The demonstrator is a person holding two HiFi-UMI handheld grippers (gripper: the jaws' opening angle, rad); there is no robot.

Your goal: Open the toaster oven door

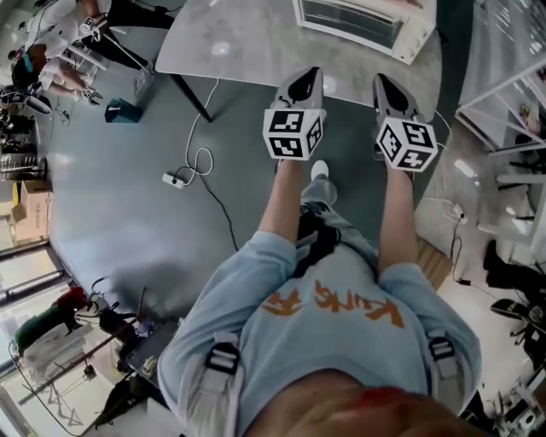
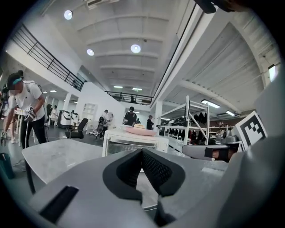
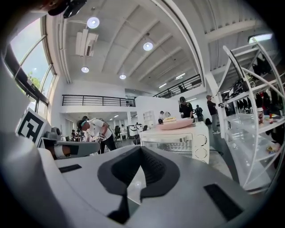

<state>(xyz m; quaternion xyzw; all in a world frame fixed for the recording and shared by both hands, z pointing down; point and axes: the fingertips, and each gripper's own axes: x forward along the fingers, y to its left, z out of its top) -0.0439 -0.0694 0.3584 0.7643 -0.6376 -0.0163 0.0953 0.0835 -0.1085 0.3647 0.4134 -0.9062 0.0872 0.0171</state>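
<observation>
Toaster oven (image 1: 367, 21) sits toward the far side of the grey bench (image 1: 247, 43), door facing the person and apparently shut. Left gripper (image 1: 304, 84) and right gripper (image 1: 388, 92) are side by side at the bench's near edge, well short of the oven, both jaws closed on nothing. Door not yet touched. Likely best: open one gripper's jaws before reaching, grab the door's top bar centrally, pull out and down. Oven may slide, so steady it with the other.
</observation>
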